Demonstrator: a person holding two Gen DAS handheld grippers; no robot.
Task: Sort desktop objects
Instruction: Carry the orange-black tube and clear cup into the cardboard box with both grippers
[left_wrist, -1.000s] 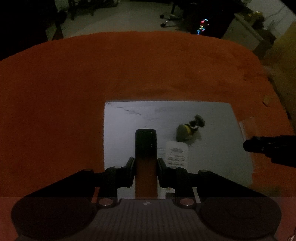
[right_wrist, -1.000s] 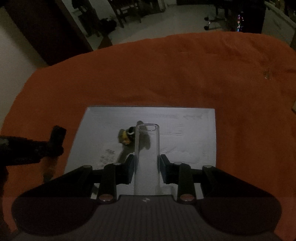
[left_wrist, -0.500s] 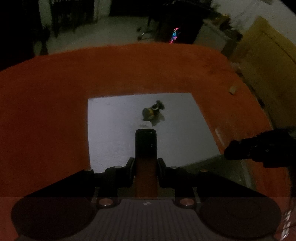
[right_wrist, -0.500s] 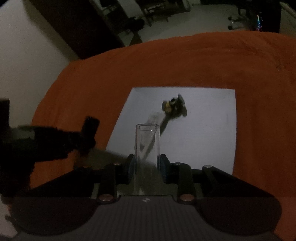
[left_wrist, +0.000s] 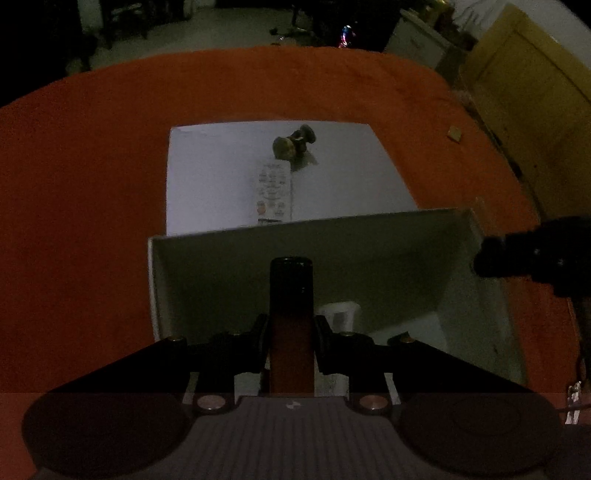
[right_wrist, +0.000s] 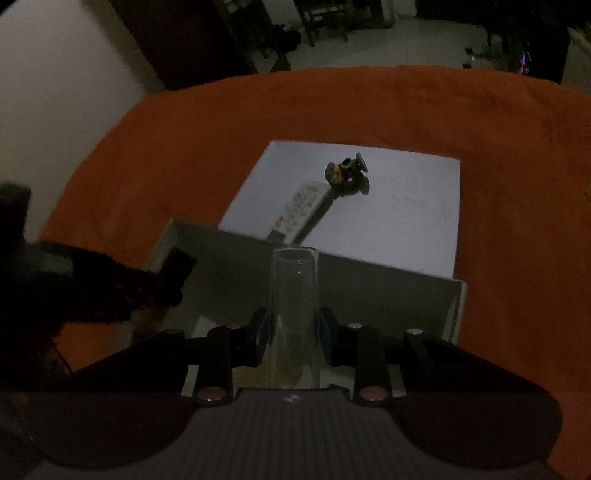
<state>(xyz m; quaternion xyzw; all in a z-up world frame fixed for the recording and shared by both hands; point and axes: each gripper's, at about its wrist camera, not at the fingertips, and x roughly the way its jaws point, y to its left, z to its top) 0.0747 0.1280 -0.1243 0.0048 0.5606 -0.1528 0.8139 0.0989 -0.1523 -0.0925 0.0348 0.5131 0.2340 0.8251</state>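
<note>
Orange-clothed surface (left_wrist: 92, 184) fills both views, dim light. White sheet (left_wrist: 207, 184) lies on it, now further off than a second ago, when it sat right under both grippers. Open white box (left_wrist: 369, 258) has come into view at the near edge of the sheet; it showed in neither view a second ago, only a sliver half a second ago. Both grippers are now above the box rather than over the sheet.

Left gripper (left_wrist: 291, 328) is clamped narrow on a dark tube (left_wrist: 291, 288) with a reddish lower part, standing up between the jaws, same grip as before. Right gripper (right_wrist: 294, 332) is clamped on a clear tube (right_wrist: 294, 288), grip unchanged. In the left view the right gripper shows at the right edge by the box wall; in the right view the left one is a dark blur at left.

A flat printed card (left_wrist: 275, 192) lies on the sheet, touching the box's far wall. A small dark-and-yellow toy (left_wrist: 293, 142) sits at its far end, unmoved. A small white item (left_wrist: 341, 314) lies inside the box, unclear what.
</note>
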